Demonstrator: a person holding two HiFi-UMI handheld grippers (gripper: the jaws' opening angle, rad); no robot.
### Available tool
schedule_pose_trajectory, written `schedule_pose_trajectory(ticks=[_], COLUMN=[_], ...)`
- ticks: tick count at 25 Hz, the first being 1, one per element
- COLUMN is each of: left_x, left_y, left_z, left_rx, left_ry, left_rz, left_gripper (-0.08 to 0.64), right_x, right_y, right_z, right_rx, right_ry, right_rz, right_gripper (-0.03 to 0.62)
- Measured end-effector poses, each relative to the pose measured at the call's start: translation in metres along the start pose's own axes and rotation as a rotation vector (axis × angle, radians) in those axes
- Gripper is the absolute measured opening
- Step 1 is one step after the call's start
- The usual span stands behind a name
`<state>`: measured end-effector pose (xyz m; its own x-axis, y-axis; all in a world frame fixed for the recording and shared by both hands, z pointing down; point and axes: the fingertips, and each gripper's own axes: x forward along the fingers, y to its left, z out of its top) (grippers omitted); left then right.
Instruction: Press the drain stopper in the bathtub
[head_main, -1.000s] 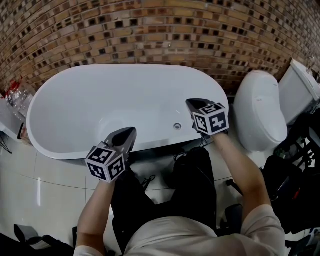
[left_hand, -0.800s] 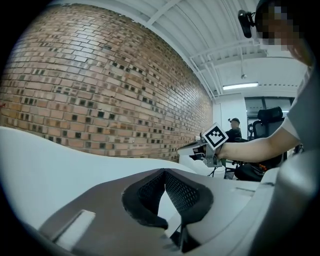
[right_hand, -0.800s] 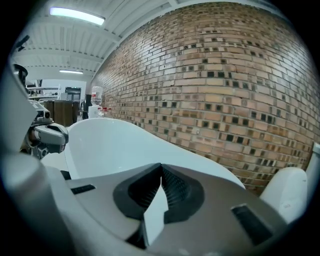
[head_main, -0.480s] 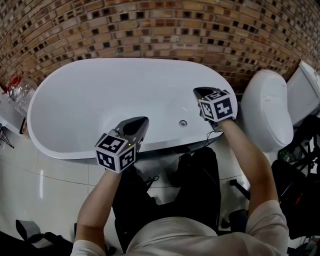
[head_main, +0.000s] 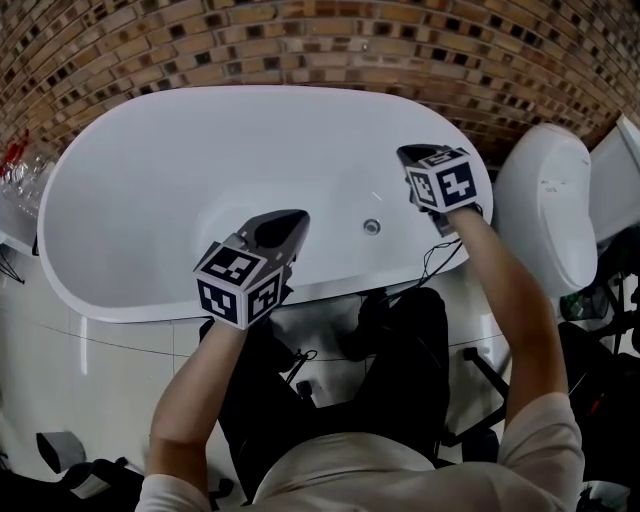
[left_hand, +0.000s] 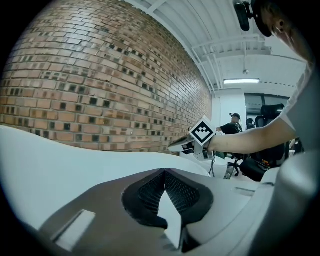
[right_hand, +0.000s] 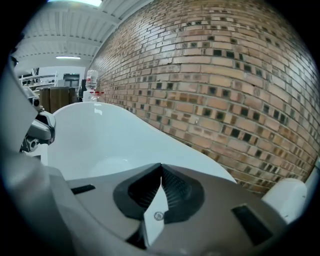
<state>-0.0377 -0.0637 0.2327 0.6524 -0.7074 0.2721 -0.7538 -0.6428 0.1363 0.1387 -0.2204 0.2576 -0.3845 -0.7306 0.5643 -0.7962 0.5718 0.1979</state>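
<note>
The white oval bathtub (head_main: 150, 170) fills the top of the head view. Its small round metal drain stopper (head_main: 372, 226) sits on the tub floor close to the near wall, right of centre. My left gripper (head_main: 296, 214) is shut and holds nothing; its tip hangs over the tub's near side, left of the stopper and apart from it. My right gripper (head_main: 405, 152) is also shut and holds nothing, above the tub's right end, beyond and right of the stopper. The left gripper view shows its jaws (left_hand: 164, 171) meeting over the tub rim (left_hand: 50, 160). The right gripper view shows closed jaws (right_hand: 161, 166) above the basin (right_hand: 100, 132).
A brick wall (head_main: 300, 40) backs the tub. A white toilet (head_main: 545, 200) stands just right of the tub. Bottles (head_main: 20, 170) sit on a small stand at the left. My dark-trousered legs (head_main: 390, 360) and cables lie on the tiled floor (head_main: 90, 380) before the tub.
Both grippers have moved forward over the tub. The left one moved right, from the near rim to above the basin. The right one rose toward the tub's right end.
</note>
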Motion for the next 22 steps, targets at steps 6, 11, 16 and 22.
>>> schedule_pose_trajectory(ticks=[6, 11, 16, 22], left_x=[0.03, 0.054, 0.076, 0.096], left_y=[0.016, 0.027, 0.038, 0.05], left_z=[-0.012, -0.024, -0.036, -0.056], left_rx=[-0.013, -0.027, -0.04, -0.064], left_ry=[0.037, 0.068, 0.092, 0.13], left_rz=[-0.016, -0.029, -0.039, -0.046], left_gripper=[0.005, 0.005, 0.005, 0.005], right_x=[0.035, 0.064, 0.093, 0.125], right_y=[-0.015, -0.022, -0.029, -0.028], right_z=[-0.007, -0.018, -0.035, -0.062], right_rx=[0.012, 0.001, -0.007, 0.001], right_ry=[0.042, 0.082, 0.132, 0.19], right_rz=[-0.009, -0.002, -0.007, 0.001], right_gripper=[0.014, 0.014, 0.014, 0.014])
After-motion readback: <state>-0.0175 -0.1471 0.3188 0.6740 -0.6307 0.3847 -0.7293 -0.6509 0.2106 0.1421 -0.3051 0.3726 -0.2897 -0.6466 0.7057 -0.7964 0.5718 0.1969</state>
